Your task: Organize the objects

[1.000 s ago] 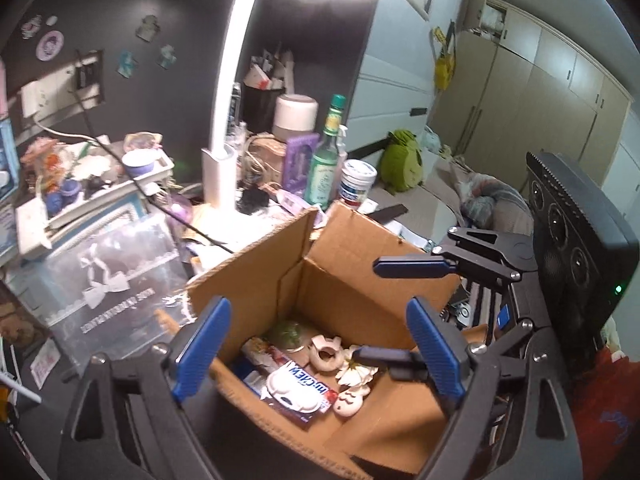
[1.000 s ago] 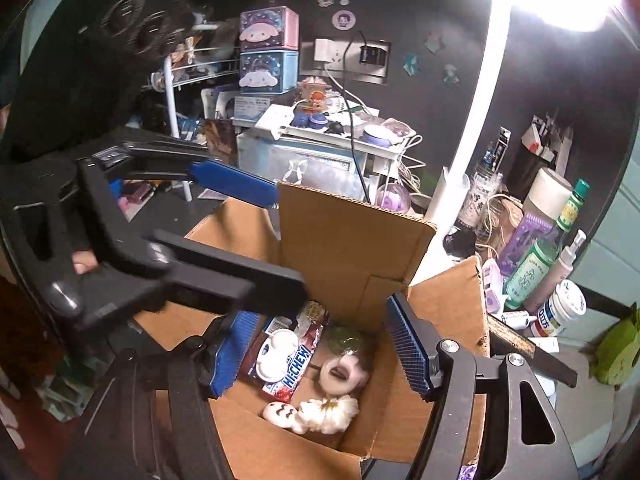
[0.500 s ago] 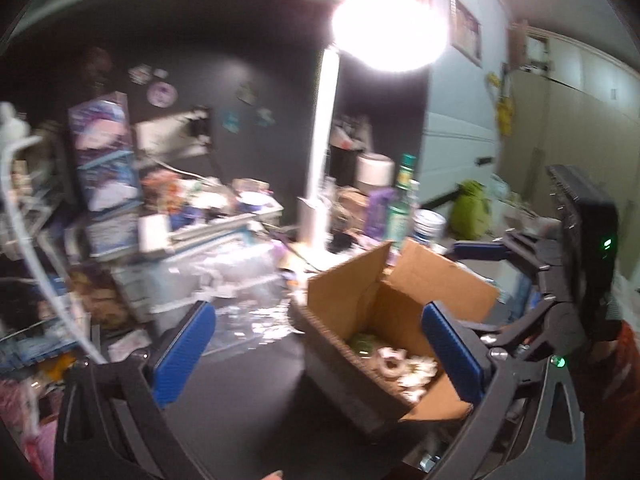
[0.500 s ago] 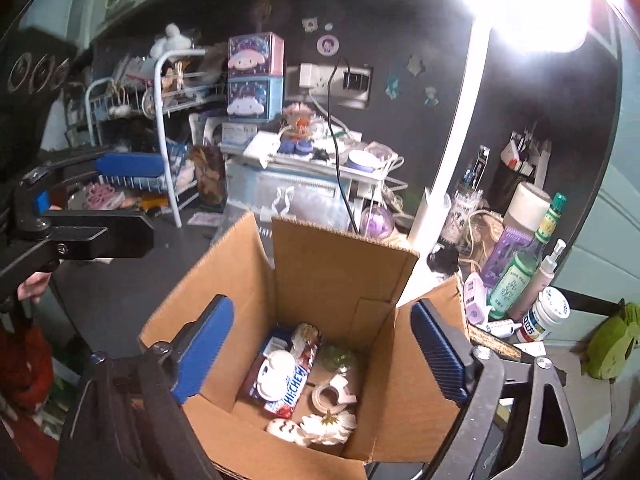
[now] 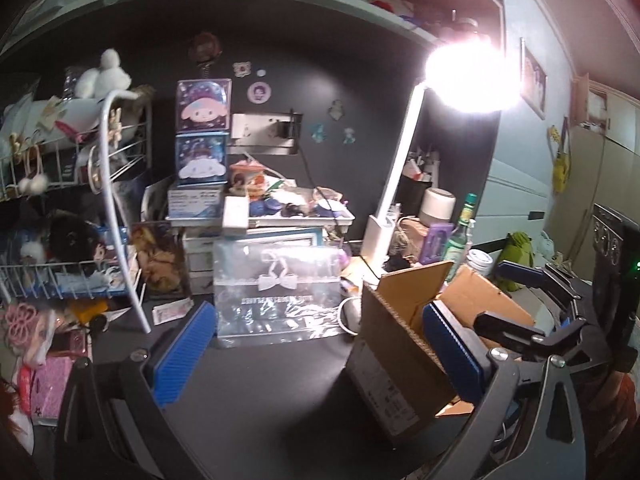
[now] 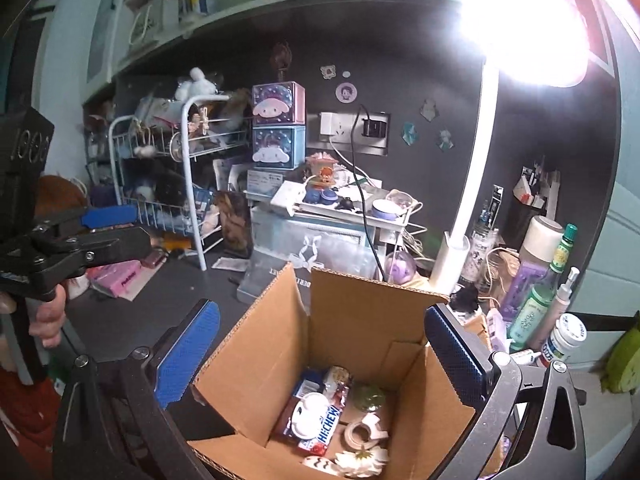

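An open cardboard box (image 6: 360,312) stands on the dark desk. Inside it lie a Hi-Chew pack (image 6: 320,428), a tape roll (image 6: 366,432), a white flower (image 6: 362,458) and a green item (image 6: 368,396). My right gripper (image 6: 322,320) hovers over the box's near side, jaws opening wide, nothing between them. My left gripper (image 5: 318,320) is open and empty over bare desk to the left of the box (image 5: 400,344). The right gripper (image 5: 508,300) shows behind the box in the left wrist view. The left gripper (image 6: 120,228) and a hand (image 6: 48,316) show at the far left.
A clear bag with a bow (image 5: 280,292) stands behind the bare desk patch. A white wire rack (image 5: 116,208) and pink packs (image 5: 52,380) fill the left. A lamp post (image 6: 468,208), bottles (image 6: 544,292) and a jar (image 6: 564,340) crowd the box's right.
The left gripper drew back from the box and swung left over the desk, its jaws wider. The right gripper's jaws spread wide above the box.
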### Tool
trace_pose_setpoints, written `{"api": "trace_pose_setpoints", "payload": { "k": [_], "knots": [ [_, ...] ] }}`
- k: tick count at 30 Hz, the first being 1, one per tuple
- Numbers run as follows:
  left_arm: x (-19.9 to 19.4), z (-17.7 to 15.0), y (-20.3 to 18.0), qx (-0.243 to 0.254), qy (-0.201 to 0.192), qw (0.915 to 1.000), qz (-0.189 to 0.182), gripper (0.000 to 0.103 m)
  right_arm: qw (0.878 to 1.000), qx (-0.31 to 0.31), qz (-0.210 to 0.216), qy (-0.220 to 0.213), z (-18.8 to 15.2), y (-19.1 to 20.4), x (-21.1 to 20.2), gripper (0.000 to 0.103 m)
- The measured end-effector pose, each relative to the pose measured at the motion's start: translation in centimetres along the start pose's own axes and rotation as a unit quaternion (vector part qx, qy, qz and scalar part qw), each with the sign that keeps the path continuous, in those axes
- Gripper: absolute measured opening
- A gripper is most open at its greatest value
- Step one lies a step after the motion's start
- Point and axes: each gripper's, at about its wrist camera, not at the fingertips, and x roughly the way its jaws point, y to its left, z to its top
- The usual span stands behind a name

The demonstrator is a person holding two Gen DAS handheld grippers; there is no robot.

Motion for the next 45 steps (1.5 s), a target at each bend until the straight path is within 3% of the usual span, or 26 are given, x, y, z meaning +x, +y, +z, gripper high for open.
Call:
{"api": "trace_pose_setpoints", "payload": {
  "k": [17,45],
  "knots": [
    [0.4,-0.4,0.6,0.004,0.01,0.9993,0.036,0.103,1.0,0.02,0.018,0.007,-0.8,-0.3,1.2,0.103],
    [0.6,-0.7,0.8,0.009,0.018,0.9992,0.035,0.103,0.999,0.017,0.029,0.003,-0.8,-0.1,1.0,0.103]
  ]
}}
